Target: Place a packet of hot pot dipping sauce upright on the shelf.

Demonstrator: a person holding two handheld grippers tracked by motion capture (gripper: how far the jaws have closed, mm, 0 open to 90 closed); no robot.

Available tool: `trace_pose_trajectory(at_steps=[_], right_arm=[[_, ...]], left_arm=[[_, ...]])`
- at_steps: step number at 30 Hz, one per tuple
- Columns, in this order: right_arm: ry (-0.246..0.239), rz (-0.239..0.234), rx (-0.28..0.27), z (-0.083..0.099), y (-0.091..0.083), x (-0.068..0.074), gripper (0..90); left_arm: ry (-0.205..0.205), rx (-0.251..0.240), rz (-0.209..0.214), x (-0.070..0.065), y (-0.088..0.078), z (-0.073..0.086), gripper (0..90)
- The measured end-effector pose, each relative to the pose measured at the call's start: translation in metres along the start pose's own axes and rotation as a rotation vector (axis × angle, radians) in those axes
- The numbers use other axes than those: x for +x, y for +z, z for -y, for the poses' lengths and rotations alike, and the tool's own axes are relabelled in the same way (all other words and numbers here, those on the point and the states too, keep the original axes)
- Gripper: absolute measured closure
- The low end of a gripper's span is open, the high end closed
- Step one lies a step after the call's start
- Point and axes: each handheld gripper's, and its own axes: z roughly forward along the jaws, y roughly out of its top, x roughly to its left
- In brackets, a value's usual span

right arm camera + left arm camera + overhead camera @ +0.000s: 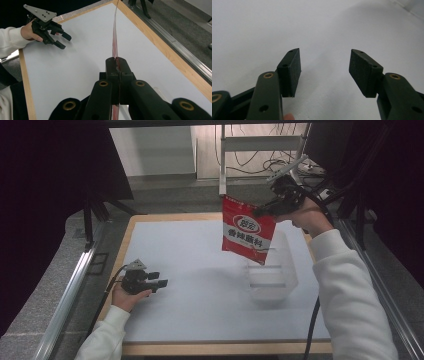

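A red sauce packet point(247, 230) with a white label hangs in the air over the right half of the table, its lower corner above a clear plastic container point(272, 275). My right gripper point(262, 211) is shut on the packet's upper right edge. In the right gripper view the packet point(115, 42) shows edge-on, rising from the closed jaws. My left gripper point(161, 279) rests low at the table's left side, open with nothing between its pads point(291, 71). The right gripper view also shows the left gripper point(63, 40).
The white table top point(195, 270) has a wooden rim point(225, 348). A metal frame and cables point(260, 150) stand behind the table's far edge. A metal rail point(70, 290) runs along the left side.
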Motion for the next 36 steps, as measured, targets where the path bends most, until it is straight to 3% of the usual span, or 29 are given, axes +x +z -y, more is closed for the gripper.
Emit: trace_pose_trajectory(at_steps=[23, 36], right_arm=[[0.021, 0.041, -0.006, 0.027, -0.028, -0.006, 89.7], [0.049, 0.018, -0.01, 0.043, -0.035, -0.012, 89.7]], left_arm=[[0.004, 0.004, 0.002, -0.001, 0.001, 0.0, 41.8], [0.004, 0.004, -0.002, 0.0, 0.001, 0.0, 41.7]])
